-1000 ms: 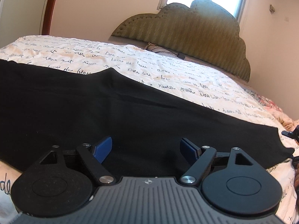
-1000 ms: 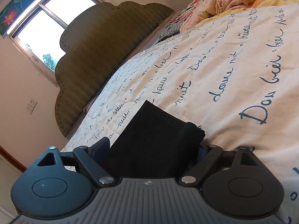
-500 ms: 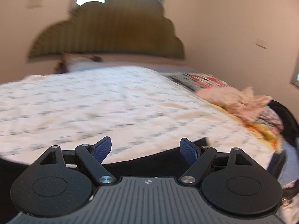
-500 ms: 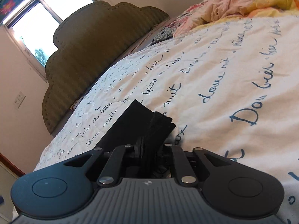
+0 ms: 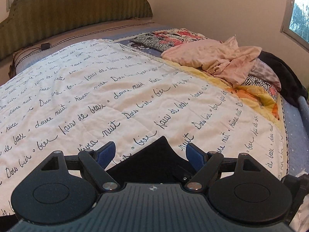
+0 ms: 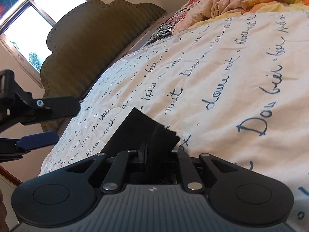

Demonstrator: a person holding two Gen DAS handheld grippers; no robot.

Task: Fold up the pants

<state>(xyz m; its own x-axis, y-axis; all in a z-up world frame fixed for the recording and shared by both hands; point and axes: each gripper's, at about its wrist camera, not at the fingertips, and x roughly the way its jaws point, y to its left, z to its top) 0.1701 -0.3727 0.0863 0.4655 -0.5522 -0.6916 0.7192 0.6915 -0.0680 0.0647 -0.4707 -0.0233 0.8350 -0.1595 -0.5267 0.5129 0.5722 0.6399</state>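
The black pants (image 5: 152,160) lie on a white bedspread with blue script (image 5: 135,89). In the left wrist view one corner of the pants pokes up between my left gripper's (image 5: 151,153) blue fingers, which stand wide open around it without touching. In the right wrist view my right gripper (image 6: 157,152) is shut on a bunched black end of the pants (image 6: 143,129). The left gripper also shows at the left edge of the right wrist view (image 6: 48,121), open. Most of the pants are hidden below both grippers.
An olive padded headboard (image 5: 73,5) stands at the far end. A pile of pink and patterned clothes and bedding (image 5: 222,58) lies at the bed's right side, with a dark garment (image 5: 283,81) beyond it. The bed's right edge (image 5: 295,127) is close.
My left gripper has swung right, from over the spread pants to the pants' corner near the right gripper. My right gripper has closed on the pants' end.
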